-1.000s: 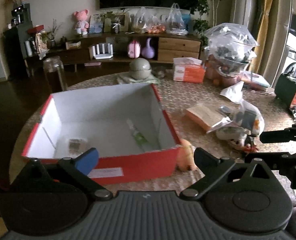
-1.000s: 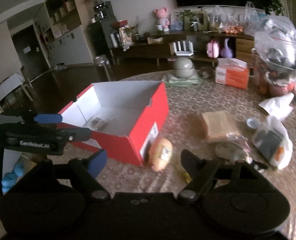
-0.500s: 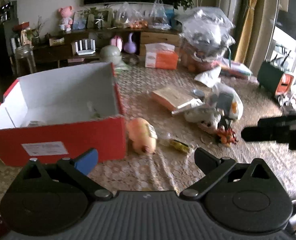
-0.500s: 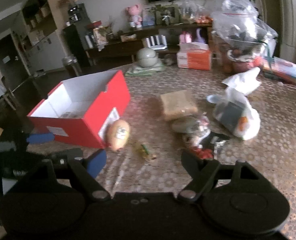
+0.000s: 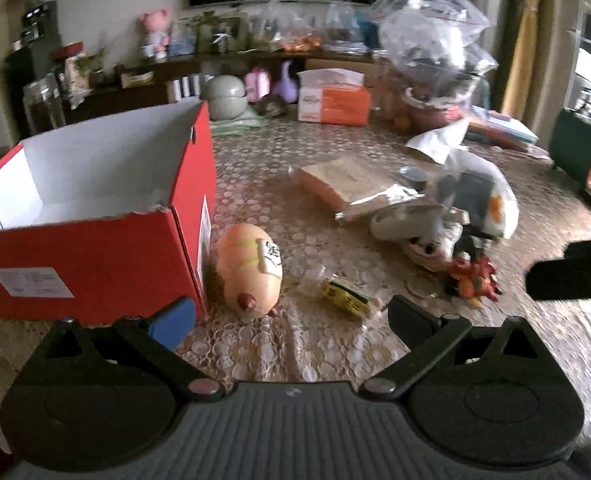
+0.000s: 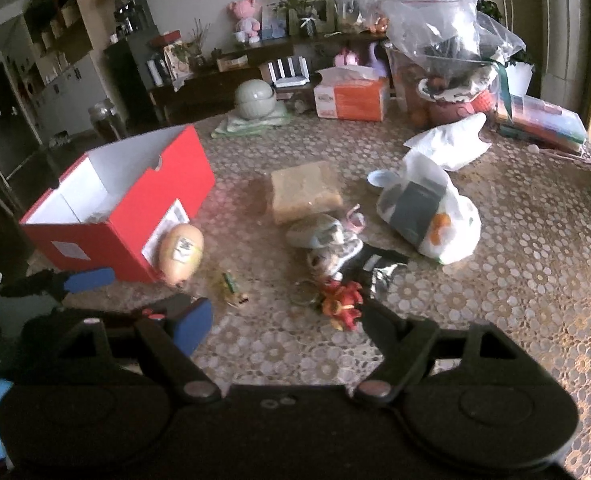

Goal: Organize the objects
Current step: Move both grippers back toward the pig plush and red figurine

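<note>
Centring the fingers over the egg-shaped toy (image 5: 251, 270) before closing is looking wisest, as its rounded body is likely to slip. Both the left gripper (image 5: 291, 316) and right gripper (image 6: 285, 322) are hovering with fingers spread wide, gripping nothing. Beyond them, the toy is lying against the red box (image 5: 95, 256), near the yellow packet (image 5: 345, 294) and red figurine (image 6: 341, 300).

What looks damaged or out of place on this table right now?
The red box has a ragged, torn top edge on its near wall. Small items lie loose on the table beside it rather than inside: an egg-shaped toy against its corner, a yellow wrapped packet and a red-orange figurine.
</note>
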### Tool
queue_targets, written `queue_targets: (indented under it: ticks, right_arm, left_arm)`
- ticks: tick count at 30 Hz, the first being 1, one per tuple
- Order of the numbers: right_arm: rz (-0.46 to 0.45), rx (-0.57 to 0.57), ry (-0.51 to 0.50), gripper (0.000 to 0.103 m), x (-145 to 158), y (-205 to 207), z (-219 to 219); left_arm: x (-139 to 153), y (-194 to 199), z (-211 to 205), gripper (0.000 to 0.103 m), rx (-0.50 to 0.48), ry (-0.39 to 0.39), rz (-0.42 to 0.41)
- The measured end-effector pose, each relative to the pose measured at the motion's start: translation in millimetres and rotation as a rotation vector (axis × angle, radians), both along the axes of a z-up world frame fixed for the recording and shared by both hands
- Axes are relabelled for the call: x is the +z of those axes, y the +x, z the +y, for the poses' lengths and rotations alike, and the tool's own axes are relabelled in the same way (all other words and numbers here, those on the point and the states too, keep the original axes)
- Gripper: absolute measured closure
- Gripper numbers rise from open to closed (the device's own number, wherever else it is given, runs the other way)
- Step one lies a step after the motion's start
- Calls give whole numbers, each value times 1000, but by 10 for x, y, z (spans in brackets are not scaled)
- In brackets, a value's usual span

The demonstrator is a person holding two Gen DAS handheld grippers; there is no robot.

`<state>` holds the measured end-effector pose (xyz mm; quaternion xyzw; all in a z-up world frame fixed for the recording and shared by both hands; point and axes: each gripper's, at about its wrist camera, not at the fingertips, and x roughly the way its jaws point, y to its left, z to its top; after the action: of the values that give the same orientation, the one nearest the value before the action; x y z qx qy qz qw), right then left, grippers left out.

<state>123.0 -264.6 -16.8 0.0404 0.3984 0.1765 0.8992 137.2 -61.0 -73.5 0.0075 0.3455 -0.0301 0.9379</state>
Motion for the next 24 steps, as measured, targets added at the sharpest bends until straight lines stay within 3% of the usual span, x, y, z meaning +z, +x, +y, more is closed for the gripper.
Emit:
queue_targets:
  ticks: [8,12,24]
  right_arm:
    - [40,-1,0,21,-164,184,-121]
    - [61,3,3,21,-248,276,-139]
    - [88,31,-3,23,-439,512,-110]
  left_arm:
    - [-222,118,-133,0,19,36,4]
    - [-254,151,-160,0,90,57,-29]
    - [-347,364,-105,2,145,26,-28]
